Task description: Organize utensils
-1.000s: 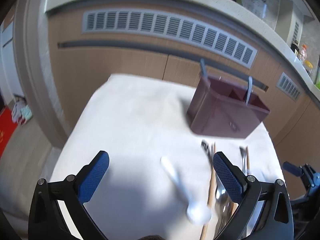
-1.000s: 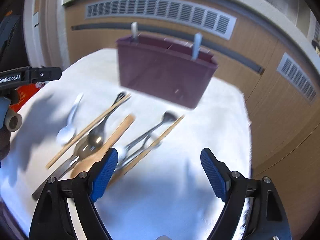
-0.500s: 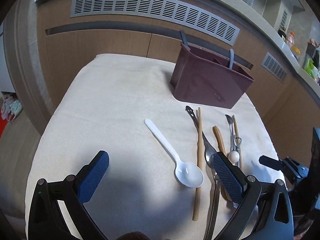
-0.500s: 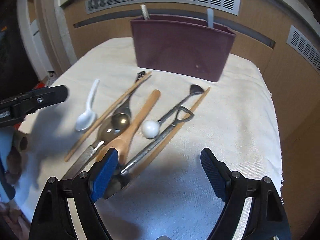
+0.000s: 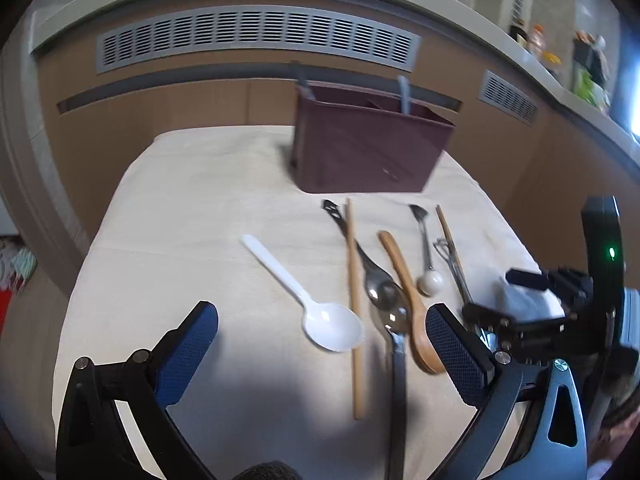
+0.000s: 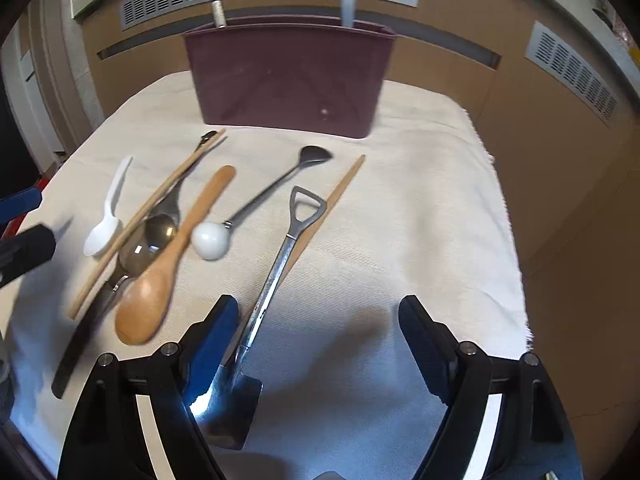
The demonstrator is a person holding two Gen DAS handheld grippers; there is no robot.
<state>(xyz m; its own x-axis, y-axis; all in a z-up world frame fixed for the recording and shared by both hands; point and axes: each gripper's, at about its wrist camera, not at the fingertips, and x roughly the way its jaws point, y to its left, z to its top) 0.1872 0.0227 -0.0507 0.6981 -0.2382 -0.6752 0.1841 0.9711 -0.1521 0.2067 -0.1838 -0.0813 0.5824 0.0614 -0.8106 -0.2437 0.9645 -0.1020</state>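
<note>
Cream tablecloth (image 5: 192, 216), slatted vent grille (image 5: 256, 36)

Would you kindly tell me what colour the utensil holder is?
The utensil holder is dark maroon, clearest in the right wrist view.

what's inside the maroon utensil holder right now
Two handles stick up above the rim of the maroon holder: a metal handle at its left end and a pale handle near its right. An inner divider shows from the left wrist view. Their lower ends and the bottom are hidden by the wall.
</note>
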